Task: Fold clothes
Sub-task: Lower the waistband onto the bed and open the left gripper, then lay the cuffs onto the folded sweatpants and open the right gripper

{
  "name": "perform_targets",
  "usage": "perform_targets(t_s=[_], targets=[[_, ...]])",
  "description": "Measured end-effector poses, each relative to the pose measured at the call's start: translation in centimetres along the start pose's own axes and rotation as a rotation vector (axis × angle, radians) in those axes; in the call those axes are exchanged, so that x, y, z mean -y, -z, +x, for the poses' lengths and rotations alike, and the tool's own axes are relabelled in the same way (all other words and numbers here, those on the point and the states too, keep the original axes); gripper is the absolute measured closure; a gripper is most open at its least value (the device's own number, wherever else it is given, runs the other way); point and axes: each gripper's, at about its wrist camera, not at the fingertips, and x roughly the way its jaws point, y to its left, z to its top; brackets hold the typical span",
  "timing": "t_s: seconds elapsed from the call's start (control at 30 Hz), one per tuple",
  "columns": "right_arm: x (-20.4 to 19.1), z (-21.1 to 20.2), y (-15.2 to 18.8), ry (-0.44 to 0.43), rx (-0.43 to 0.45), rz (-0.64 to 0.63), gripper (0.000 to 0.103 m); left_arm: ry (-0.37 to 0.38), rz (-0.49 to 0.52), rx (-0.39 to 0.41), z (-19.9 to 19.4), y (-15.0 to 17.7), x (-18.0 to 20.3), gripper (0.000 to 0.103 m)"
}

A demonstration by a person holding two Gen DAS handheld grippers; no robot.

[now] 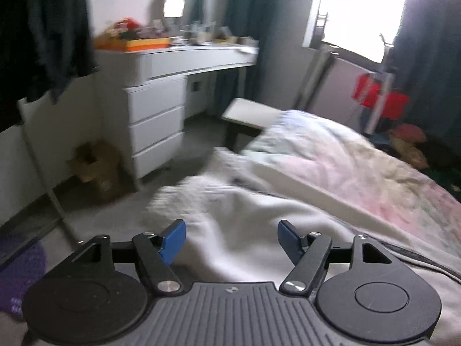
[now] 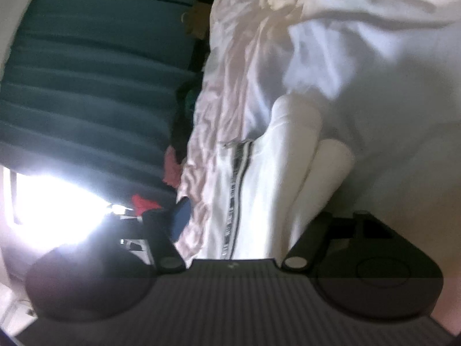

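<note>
**A:** What is the biggest thing here?

**B:** The bed (image 1: pixel 360 173). It has a crinkly pink and cream cover. The white clothes (image 1: pixel 245 225) lie on top of it, near the edge by the floor.

**A:** How will the clothes feel?

**B:** Soft, light and floppy, I think. They will sag and bunch up if you lift them in the middle. The right camera shows a dark stripe (image 2: pixel 236 190) running down the white cloth, so it may be pants or a jacket. I would grab it at an edge or a corner, one in each hand.

**A:** Are the fingers holding it?

**B:** No. The left gripper (image 1: pixel 232 240) has its blue fingers (image 1: pixel 173 240) wide apart, with nothing between them. The right gripper (image 2: pixel 245 216) has cloth lying between its fingers, but they look apart too, not pinching.

**A:** Any boxes?

**B:** A brown cardboard box (image 1: pixel 95 161) sits on the floor by the white drawers (image 1: pixel 155 121). It's too blurry to see what's inside. The table (image 1: pixel 201 54) above has an orange box (image 1: pixel 147 44) and small clutter.
</note>
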Motion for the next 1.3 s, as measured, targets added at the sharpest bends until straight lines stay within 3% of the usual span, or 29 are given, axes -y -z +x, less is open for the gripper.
perform_targets(t_s=[0.07, 0.13, 0.23, 0.43, 0.6, 0.73, 0.8, 0.87, 1.0, 1.13, 1.2, 1.3], targets=[[0.2, 0.1, -0.2, 0.039, 0.002, -0.014, 0.061, 0.031, 0.086, 0.002, -0.1, 0.6, 3.4, 0.029], [0.4, 0.3, -0.3, 0.078, 0.003, -0.027, 0.085, 0.073, 0.167, 0.015, 0.0, 1.6, 6.6, 0.026], [0.7, 0.5, -0.5, 0.131, 0.006, -0.044, 0.093, 0.143, 0.254, 0.027, 0.7, 3.9, 11.3, 0.025], [0.3, -0.4, -0.6, 0.073, 0.097, -0.008, 0.094, 0.228, 0.313, 0.012, 3.9, 8.5, 17.9, 0.025], [0.3, -0.5, -1.1, 0.023, 0.079, -0.016, 0.094, 0.234, 0.291, -0.001, 7.2, 12.1, 19.5, 0.025], [0.9, -0.1, -1.2, -0.012, 0.026, 0.036, 0.09, 0.199, 0.388, 0.026, 8.7, 14.6, 19.8, 0.024], [1.7, 0.4, -1.4, -0.034, -0.005, 0.081, 0.089, 0.203, 0.375, 0.017, 8.9, 14.5, 19.6, 0.023], [2.0, 1.0, -1.3, -0.029, -0.036, 0.087, 0.087, 0.209, 0.352, 0.006, 8.7, 14.2, 19.2, 0.023], [1.8, 3.2, -1.3, 0.018, -0.12, 0.013, 0.072, 0.2, 0.357, 0.013, 8.8, 14.4, 19.1, 0.021], [1.3, 4.2, -1.1, 0.056, -0.104, -0.023, 0.072, 0.179, 0.384, 0.021, 8.6, 14.7, 19.8, 0.017], [0.2, 4.1, -0.9, 0.091, -0.071, -0.082, 0.074, 0.178, 0.383, 0.017, 8.7, 14.7, 20.0, 0.015], [-2.2, 3.8, 0.0, 0.155, 0.0, -0.227, 0.091, 0.18, 0.378, 0.008, 8.9, 14.5, 20.1, 0.014]])
